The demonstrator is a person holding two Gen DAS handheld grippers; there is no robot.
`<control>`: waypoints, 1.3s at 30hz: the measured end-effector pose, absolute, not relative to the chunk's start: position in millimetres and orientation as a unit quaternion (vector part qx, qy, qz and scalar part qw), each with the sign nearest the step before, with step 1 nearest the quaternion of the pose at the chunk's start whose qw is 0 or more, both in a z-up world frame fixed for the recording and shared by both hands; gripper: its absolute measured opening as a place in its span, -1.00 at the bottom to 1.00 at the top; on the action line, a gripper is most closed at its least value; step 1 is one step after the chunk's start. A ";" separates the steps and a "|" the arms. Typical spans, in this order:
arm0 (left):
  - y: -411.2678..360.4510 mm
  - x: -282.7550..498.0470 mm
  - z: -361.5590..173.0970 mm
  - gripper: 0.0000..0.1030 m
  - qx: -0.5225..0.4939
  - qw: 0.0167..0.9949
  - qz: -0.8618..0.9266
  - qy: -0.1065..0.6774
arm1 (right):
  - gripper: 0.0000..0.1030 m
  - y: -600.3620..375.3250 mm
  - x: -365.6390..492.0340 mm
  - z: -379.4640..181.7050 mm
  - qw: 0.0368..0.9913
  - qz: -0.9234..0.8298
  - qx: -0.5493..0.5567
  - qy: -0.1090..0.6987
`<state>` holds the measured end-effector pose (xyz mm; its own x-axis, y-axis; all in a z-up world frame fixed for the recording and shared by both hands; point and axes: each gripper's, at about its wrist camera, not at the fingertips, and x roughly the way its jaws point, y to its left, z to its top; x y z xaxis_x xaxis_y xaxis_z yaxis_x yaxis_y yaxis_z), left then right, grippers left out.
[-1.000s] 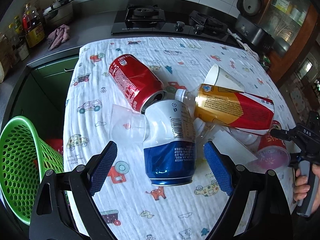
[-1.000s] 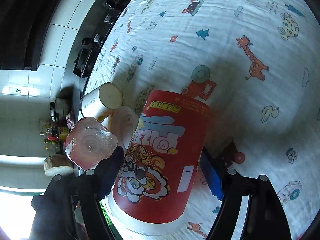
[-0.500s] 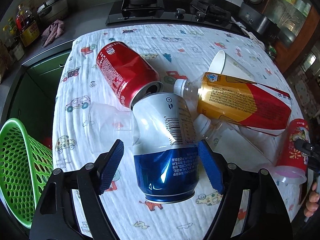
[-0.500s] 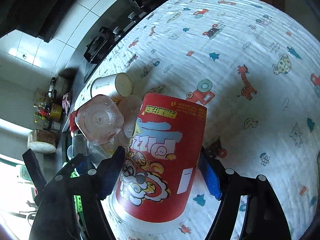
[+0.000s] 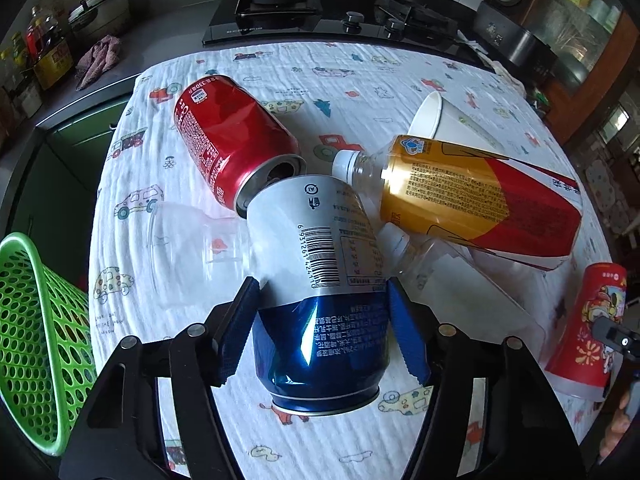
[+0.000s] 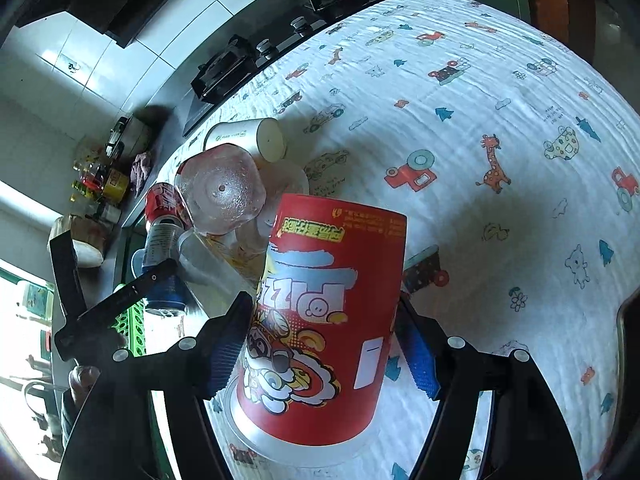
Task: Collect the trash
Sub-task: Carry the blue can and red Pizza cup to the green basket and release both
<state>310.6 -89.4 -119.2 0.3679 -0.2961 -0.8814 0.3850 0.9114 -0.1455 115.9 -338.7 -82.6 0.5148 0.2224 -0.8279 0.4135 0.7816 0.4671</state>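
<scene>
In your left wrist view, your left gripper sits at the bottom centre of the frame with the blue-and-white can lying between its fingers. Both blue pads are pressed against the blue lower half of the can, so the jaws are closed onto it about a can's width apart. The can's base points toward the camera and its white upper half runs up toward the middle of the frame, where it touches the open mouth of the red can lying on its side. Just left of the blue-and-white can lies a clear plastic cup, and to its right a clear bottle lies under the orange-and-red bottle. A white paper cup lies on its side above that bottle. All of it rests on the cartoon-print cloth. The green basket stands at the lower left edge of the frame, off the cloth's edge.

In your right wrist view, your right gripper occupies the bottom centre, and the red snack cup stands upside down between its fingers, wide rim down on the cloth. The left pad touches the cup's side; the right pad lies close against the other side, so the jaws look closed onto the cup. The same red snack cup shows at the right edge of the left wrist view, beside the pile of bottles.
</scene>
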 end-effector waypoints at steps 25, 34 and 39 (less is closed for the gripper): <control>23.7 245.9 -53.6 -0.02 -0.053 0.874 -0.187 0.445 | 0.31 -258.1 131.5 -41.3 0.838 0.053 0.247 0.484; 134.2 247.7 -41.8 -0.03 -0.088 0.898 -0.086 0.422 | 0.31 -178.4 174.6 -30.1 0.836 0.135 0.213 0.487; 191.7 256.2 -56.6 -0.03 -0.106 0.895 -0.039 0.431 | 0.31 -133.2 196.2 -26.8 0.832 0.170 0.197 0.490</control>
